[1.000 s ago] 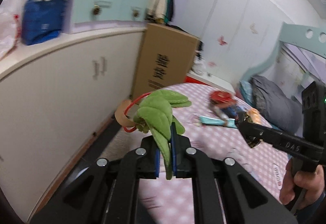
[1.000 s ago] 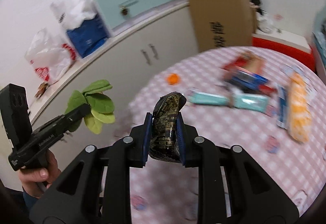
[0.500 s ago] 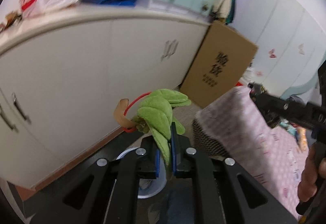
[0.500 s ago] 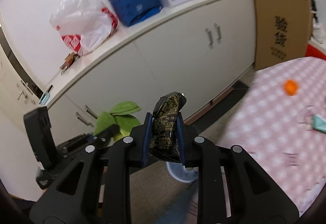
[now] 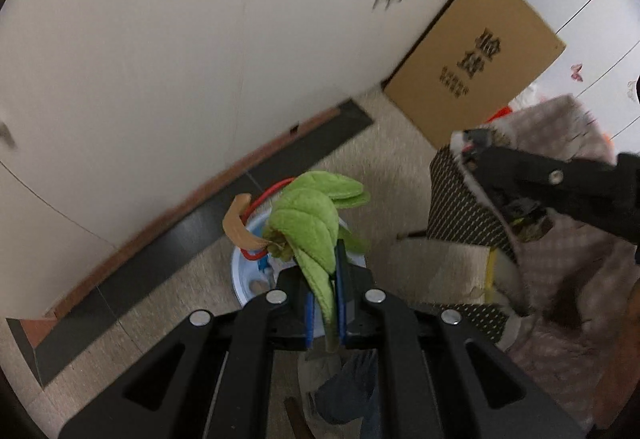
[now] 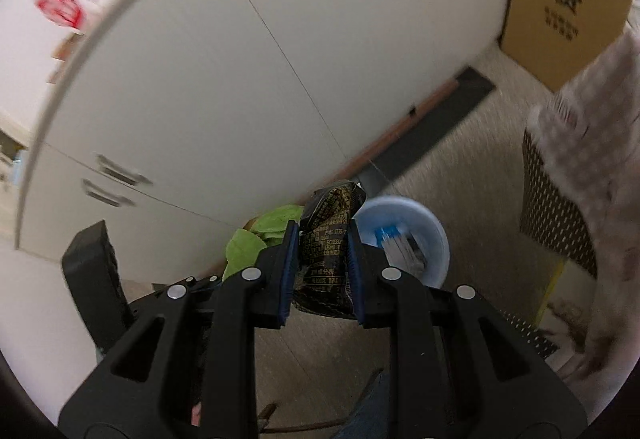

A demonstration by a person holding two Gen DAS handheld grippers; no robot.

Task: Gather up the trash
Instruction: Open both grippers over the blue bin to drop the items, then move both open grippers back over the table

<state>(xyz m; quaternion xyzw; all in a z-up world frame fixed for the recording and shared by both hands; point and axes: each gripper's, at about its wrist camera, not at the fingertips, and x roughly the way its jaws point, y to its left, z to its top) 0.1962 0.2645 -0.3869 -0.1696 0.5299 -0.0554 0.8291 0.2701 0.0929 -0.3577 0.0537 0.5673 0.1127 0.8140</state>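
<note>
My left gripper [image 5: 323,281] is shut on a green fabric leaf sprig [image 5: 310,215] with a red loop and a tan strip at its base. It hangs right above a pale blue round bin [image 5: 244,281] on the floor. My right gripper [image 6: 322,263] is shut on a crumpled black and gold wrapper [image 6: 326,239]. The same blue bin [image 6: 430,239] lies just beyond and to the right of it, with blue and white scraps inside. The leaf sprig [image 6: 260,239] shows to the wrapper's left. The right gripper [image 5: 516,195] also reaches in from the right in the left wrist view.
White cupboard doors [image 5: 180,51] run along the wall above a dark skirting strip. A brown cardboard box [image 5: 476,55] leans at the far end. A pink checked cloth [image 6: 592,143] drapes over a dotted dark table side [image 6: 556,207] on the right.
Both grippers swung away from the pink checked tabletop and dropped down toward the floor. The blue bin has come into view under them. Each still holds its item.
</note>
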